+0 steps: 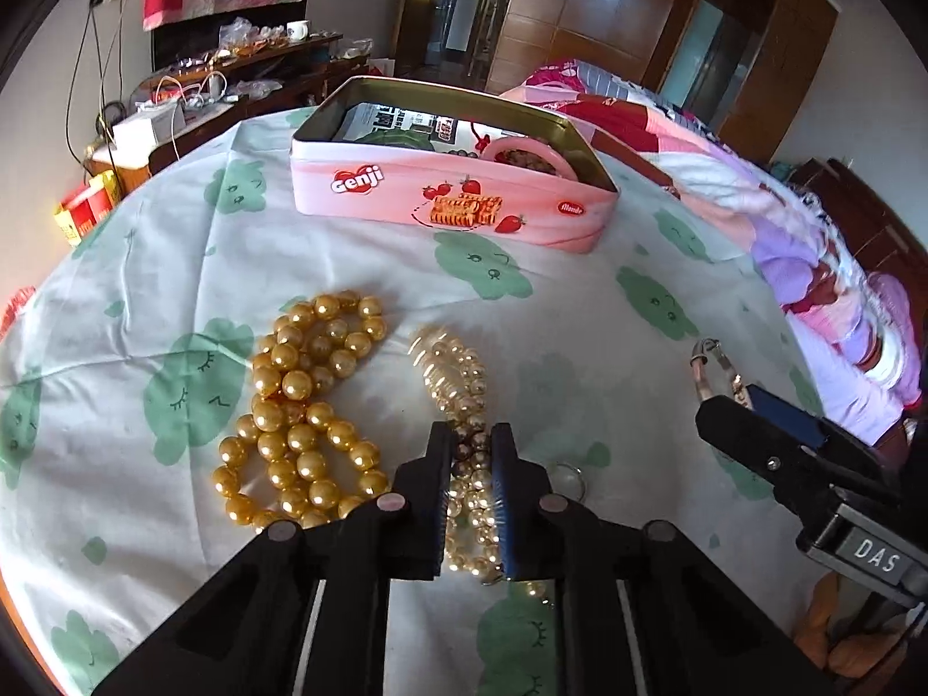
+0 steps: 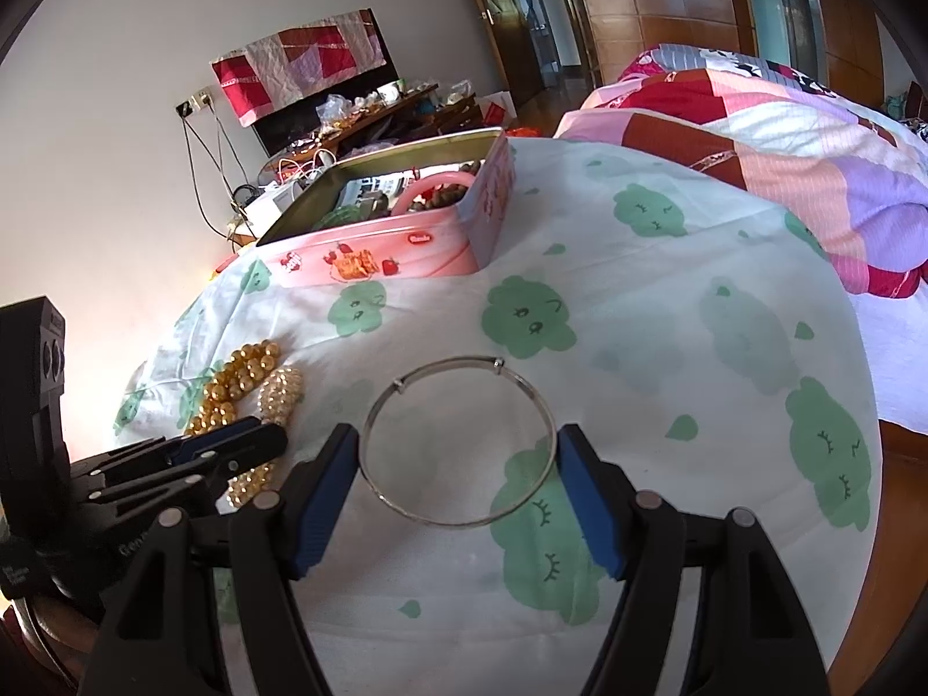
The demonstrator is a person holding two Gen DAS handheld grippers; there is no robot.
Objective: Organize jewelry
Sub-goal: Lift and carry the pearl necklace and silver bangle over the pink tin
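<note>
My left gripper is shut on a strand of small pale pearls that lies on the cloud-print sheet. A heap of large gold beads lies just left of it. My right gripper holds a thin silver bangle across its width, one finger touching each side; the bangle looks lifted off the sheet. The right gripper shows in the left wrist view with the bangle edge-on. The pink Genji tin stands open behind, with jewelry and a pink ring inside. It also shows in the right wrist view.
The cloud-print sheet covers the round table. A bed with a patchwork quilt lies to the right. A cluttered desk with cables stands at the back left. The left gripper is seen at the right wrist view's left.
</note>
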